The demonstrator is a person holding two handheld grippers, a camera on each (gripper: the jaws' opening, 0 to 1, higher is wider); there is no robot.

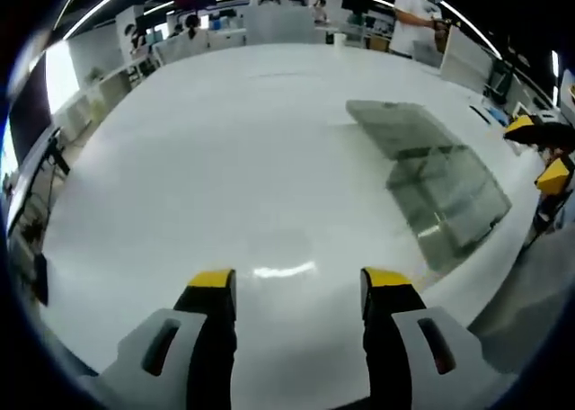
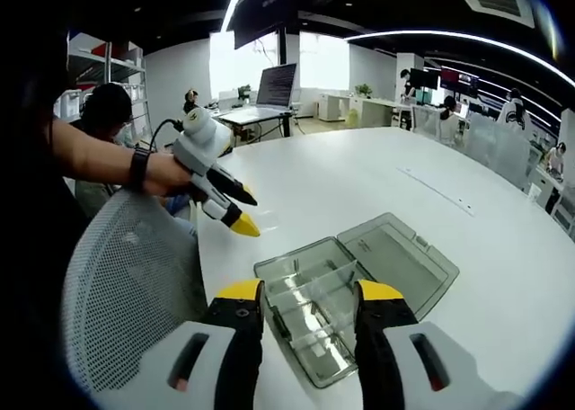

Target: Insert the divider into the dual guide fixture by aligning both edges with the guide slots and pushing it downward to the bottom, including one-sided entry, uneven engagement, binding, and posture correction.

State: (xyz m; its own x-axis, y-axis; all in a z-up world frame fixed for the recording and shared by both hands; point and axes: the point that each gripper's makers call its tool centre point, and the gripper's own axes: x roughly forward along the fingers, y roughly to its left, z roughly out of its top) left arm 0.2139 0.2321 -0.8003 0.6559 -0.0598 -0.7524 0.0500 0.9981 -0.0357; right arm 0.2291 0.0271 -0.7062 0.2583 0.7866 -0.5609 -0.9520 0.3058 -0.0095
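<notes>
I hold both grippers over a broad white table (image 1: 225, 158), and neither has anything between its jaws. In the left gripper view my left gripper (image 1: 299, 289) looks out across the bare middle of the table, its yellow-tipped jaws set wide apart with only the glossy tabletop between them. Off to that view's right, near the table's edge, lies the clear plastic fixture box (image 1: 431, 181), opened flat with its lid folded back beside it. In the right gripper view my right gripper (image 2: 301, 300) hangs above that same fixture box (image 2: 359, 284), which sits close to the near edge of the table, just beside a grey mesh chair back (image 2: 126, 293). Its jaws are also spread wide, and their tips frame the tray half of the box without touching it as far as I can tell. The tray shows clear partition walls (image 2: 310, 289) running across it, splitting it into compartments; I cannot tell whether any one of them is the loose divider or whether it sits fully down in its guide slots. The lid half (image 2: 400, 257) lies open towards the middle of the table. My left gripper (image 2: 235, 214) comes into this view from the left, held by a hand (image 2: 166, 172) with a dark wristband, hovering above the table's edge near the box, well clear of it.
</notes>
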